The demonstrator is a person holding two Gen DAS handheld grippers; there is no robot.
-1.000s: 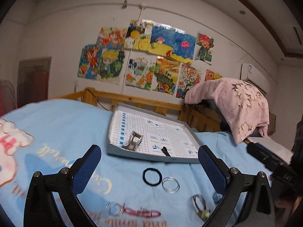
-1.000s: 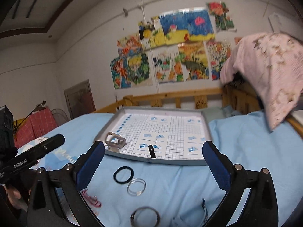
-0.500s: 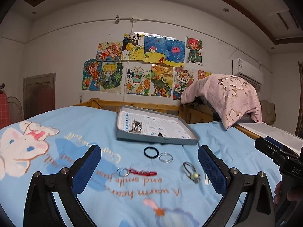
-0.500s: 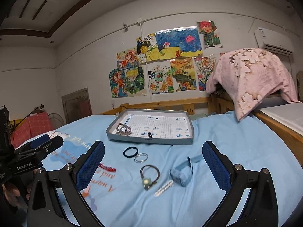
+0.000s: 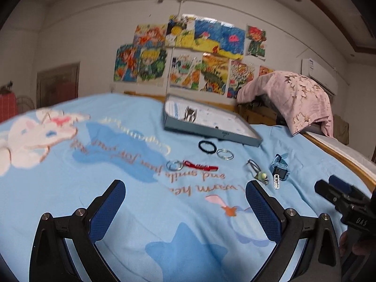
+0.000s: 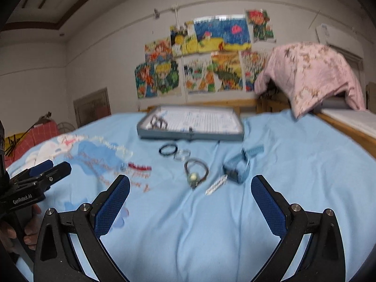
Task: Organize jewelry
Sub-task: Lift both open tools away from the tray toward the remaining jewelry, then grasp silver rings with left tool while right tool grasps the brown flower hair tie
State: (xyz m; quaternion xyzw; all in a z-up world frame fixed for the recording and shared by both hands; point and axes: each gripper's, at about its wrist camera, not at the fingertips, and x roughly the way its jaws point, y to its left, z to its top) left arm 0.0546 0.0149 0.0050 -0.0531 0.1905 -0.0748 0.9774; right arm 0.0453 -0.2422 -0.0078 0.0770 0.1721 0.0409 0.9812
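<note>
You are holding both claws low over the bed [image 5: 70, 188], near its front edge; the left claw [image 5: 185, 202] and the right claw [image 6: 190, 202] are each gaping wide and gripping nothing. A second ago they were hovering close to the tray [image 5: 211, 132]; now they are sitting well back from it, so the whole spread is showing. That is telling me you are between picks, choosing the next piece rather than placing one.

Taking the tray as the landmark and working from your side toward it: farthest from the tray are lying one white clip [image 6: 216, 184], one bead tie [image 6: 196, 170] and one blue watch [image 6: 237, 168], the clip between the other two. Next, left of these, one red strap [image 5: 201, 165] is touching one metal ring [image 5: 174, 165]. Just in front of the tray's near wall, one black band [image 5: 207, 146] and one clear bangle [image 5: 225, 154] are lying side by side, about touching. That is making seven pieces still loose on the bed.

Inside the tray, toward its left end, one metal clip [image 5: 190, 114] is resting, and one small dark piece [image 6: 190, 129] is sitting near the front wall; blur is hiding what it is. So two are in, and most of the sorting is still waiting.
</note>
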